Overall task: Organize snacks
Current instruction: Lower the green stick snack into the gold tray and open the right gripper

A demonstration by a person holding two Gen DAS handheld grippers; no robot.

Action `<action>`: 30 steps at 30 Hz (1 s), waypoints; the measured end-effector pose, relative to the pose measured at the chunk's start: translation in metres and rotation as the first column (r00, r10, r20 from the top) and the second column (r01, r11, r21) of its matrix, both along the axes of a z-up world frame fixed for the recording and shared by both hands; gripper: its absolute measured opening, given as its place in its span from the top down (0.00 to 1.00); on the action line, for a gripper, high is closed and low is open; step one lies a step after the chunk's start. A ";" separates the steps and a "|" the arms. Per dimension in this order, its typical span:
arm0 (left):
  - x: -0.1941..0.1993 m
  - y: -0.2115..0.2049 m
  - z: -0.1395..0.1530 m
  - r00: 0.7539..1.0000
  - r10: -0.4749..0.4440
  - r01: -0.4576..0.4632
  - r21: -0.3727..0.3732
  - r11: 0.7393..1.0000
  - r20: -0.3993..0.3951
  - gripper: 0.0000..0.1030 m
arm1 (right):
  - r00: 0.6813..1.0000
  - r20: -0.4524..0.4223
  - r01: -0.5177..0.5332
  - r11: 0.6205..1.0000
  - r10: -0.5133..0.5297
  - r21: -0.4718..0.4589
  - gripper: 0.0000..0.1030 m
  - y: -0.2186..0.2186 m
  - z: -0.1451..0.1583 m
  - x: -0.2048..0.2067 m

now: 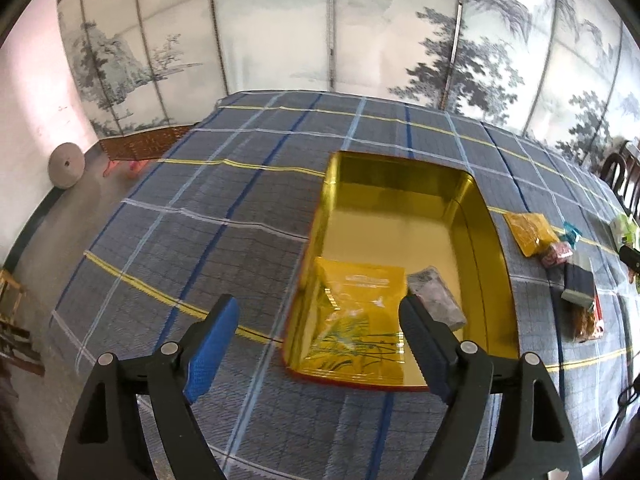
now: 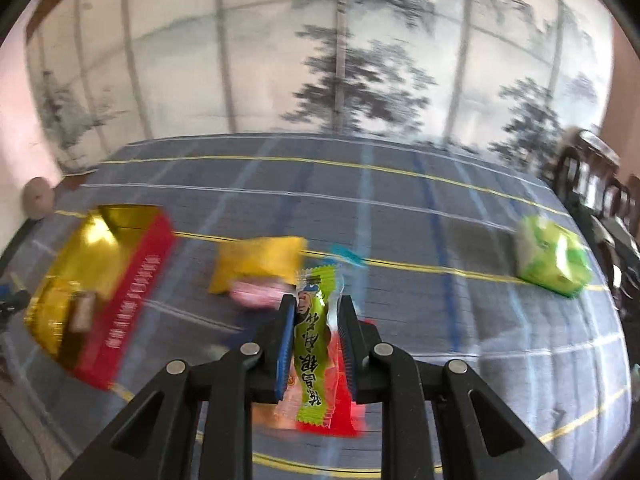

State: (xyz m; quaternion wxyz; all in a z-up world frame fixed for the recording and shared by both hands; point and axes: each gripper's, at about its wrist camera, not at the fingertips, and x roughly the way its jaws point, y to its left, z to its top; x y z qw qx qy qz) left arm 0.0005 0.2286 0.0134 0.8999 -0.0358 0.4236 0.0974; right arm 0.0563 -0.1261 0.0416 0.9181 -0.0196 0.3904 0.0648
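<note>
Plaid tablecloth [image 1: 240, 216] — painted screen [image 1: 280, 32] behind

Plaid-cloth table [image 1: 240, 200] w/ gold tin [image 1: 494, 256], yellow packet [image 1: 528, 232], green packet [image 2: 554, 256].

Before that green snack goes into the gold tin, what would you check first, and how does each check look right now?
1. Green snack packet clamped in right gripper: ok.
2. Left gripper open, holding nothing: ok.
3. Free floor in gold tin: ok; only a yellow pouch and a grey packet at the near end.
4. Left gripper clear of the tin: not ok, it hangs over the near end.
5. Grip firm enough for the trip: cannot tell, picture is blurred.
</note>
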 end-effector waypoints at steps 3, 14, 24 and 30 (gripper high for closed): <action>-0.005 0.010 0.002 1.000 0.026 -0.026 -0.010 1.000 0.008 0.23 | 0.996 -0.011 -0.083 0.995 0.084 0.057 0.79 0.035 0.003 -0.002; -0.024 0.042 0.002 0.994 0.105 -0.105 -0.017 0.994 -0.008 0.23 | 0.952 -0.055 -0.294 0.949 0.302 0.113 0.80 0.144 -0.006 -0.012; -0.033 0.059 -0.006 0.989 0.142 -0.142 -0.009 0.990 -0.039 0.23 | 0.921 -0.105 -0.366 0.927 0.374 0.085 0.79 0.188 -0.023 -0.010; -0.038 0.066 -0.007 0.987 0.153 -0.153 -0.005 0.988 -0.047 0.23 | 0.914 -0.135 -0.373 0.924 0.382 0.089 0.79 0.201 -0.028 -0.005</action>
